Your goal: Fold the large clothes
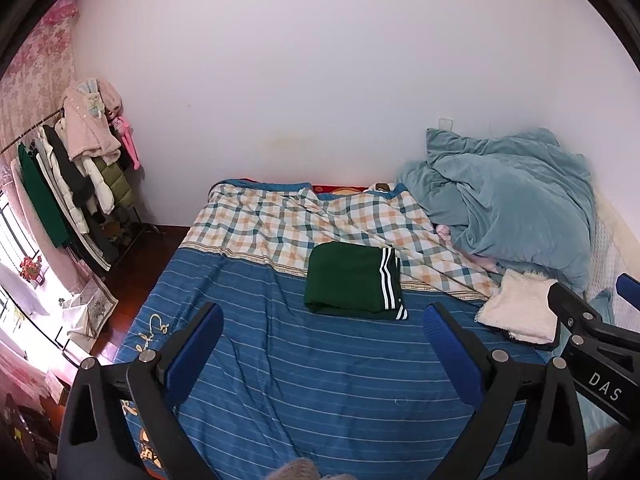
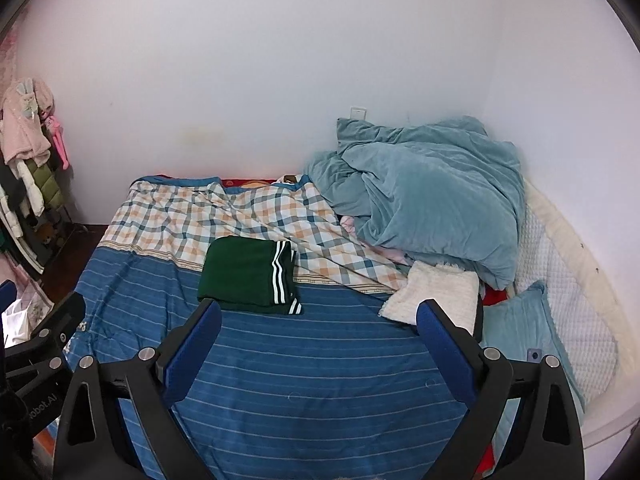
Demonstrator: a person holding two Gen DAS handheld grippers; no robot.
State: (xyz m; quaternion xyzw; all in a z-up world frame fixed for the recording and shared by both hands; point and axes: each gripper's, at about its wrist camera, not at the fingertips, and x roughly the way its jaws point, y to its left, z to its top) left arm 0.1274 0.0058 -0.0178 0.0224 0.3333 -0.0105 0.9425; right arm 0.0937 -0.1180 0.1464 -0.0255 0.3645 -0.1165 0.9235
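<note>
While it lies folded into a neat rectangle, the dark green garment (image 1: 352, 278) sits near the middle of the bed, straddling the line where the plaid part of the bedspread (image 1: 288, 220) meets the blue striped part. White stripes run down its right edge, and a striped cuff or hem pokes out at its near right corner. In the right wrist view the same green garment (image 2: 246, 272) sits just beyond the left fingertip of the right gripper.

To its right, apart from it, a fluffy white folded cloth (image 1: 516, 306) rests on the bedspread, close against a heap of light blue quilt (image 1: 512, 208) piled toward the wall corner. A light blue pillow (image 2: 524, 324) lies beside the white cloth on the bed's right side.

The left gripper (image 1: 324, 328) hangs above the blue striped sheet, its blue-padded fingers (image 1: 200, 352) spread wide with nothing between them. The right gripper (image 2: 318, 324) is likewise wide apart and empty, held over the same stretch of bedding nearer than the garment. Neither gripper touches any cloth.

At the far left, a clothes rack (image 1: 68, 168) crowded with hanging coats stands on a dark wooden floor (image 1: 156, 244), beside pink curtains (image 1: 36, 64). A plain white wall (image 1: 320, 72) backs the bed.
</note>
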